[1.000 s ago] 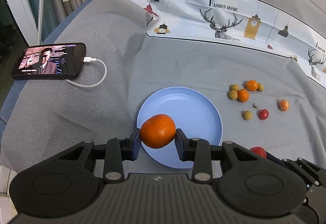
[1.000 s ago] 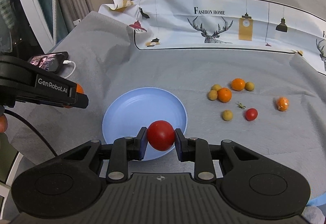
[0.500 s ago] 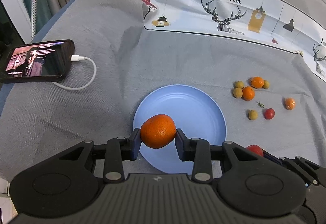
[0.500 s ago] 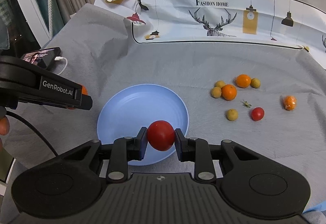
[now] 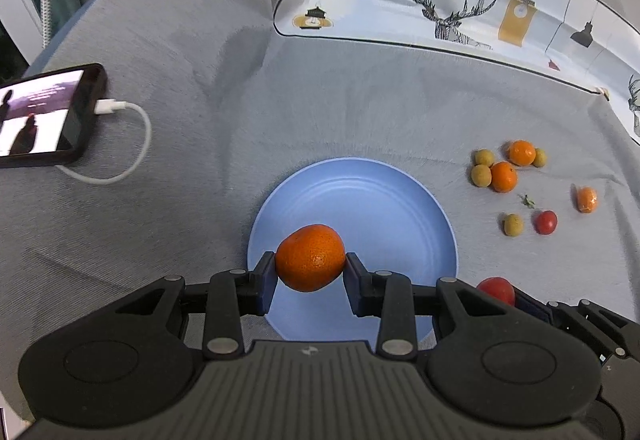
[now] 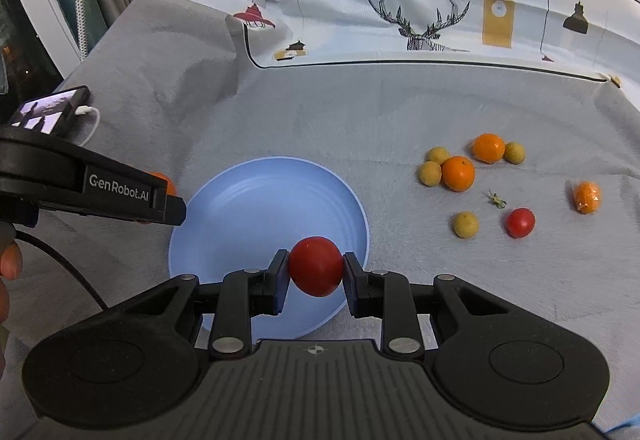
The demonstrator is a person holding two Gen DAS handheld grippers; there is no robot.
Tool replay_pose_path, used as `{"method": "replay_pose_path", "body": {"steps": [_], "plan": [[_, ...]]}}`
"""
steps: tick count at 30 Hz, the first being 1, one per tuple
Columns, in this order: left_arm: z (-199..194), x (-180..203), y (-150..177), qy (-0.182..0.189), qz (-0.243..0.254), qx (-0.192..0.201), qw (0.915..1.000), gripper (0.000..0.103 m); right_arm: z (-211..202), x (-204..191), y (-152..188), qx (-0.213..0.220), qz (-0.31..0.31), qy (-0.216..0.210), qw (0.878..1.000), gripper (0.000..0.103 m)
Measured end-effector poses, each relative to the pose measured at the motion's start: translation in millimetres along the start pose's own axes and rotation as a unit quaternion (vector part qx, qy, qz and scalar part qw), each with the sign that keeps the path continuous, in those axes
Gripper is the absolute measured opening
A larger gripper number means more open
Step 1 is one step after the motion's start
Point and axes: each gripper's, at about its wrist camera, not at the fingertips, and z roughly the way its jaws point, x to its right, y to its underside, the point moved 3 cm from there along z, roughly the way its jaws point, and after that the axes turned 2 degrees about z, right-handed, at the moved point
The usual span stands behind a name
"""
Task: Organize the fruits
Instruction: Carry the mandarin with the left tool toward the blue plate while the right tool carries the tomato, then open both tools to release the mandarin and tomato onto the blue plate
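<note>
Right wrist view: left gripper [image 6: 176, 210] hides most of its orange [image 6: 167, 182].

We are reading "FASHION HOME" printed above the deer head on the white cloth [image 6: 440, 12], and "GenRobot.AI" in white letters on the side of the left gripper [image 6: 120, 188]; the phone [image 5: 40, 116] text is staying illegible.

The left hand-held gripper [image 5: 311, 276] clamps a mandarin [image 5: 310, 258] between its blue pads at lower centre, over the near part of a blue plate [image 5: 360, 200]. At the lower right a red tomato [image 5: 496, 290] peeks beside the right hand-held gripper [image 5: 532, 310]. Loose small fruits [image 5: 504, 176] lie at right on the grey cloth [image 5: 320, 100]. A phone [image 5: 44, 116] with a white cable [image 5: 132, 144] sits at far left.
</note>
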Motion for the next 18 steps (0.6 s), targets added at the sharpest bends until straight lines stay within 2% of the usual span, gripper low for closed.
{"method": "replay_pose_path", "body": {"steps": [18], "plan": [[57.6, 2.8, -12.3, -0.014, 0.012, -0.033, 0.9993, 0.040, 51.6, 9.7, -4.5, -0.039, 0.006, -0.002, 0.999, 0.030]]}}
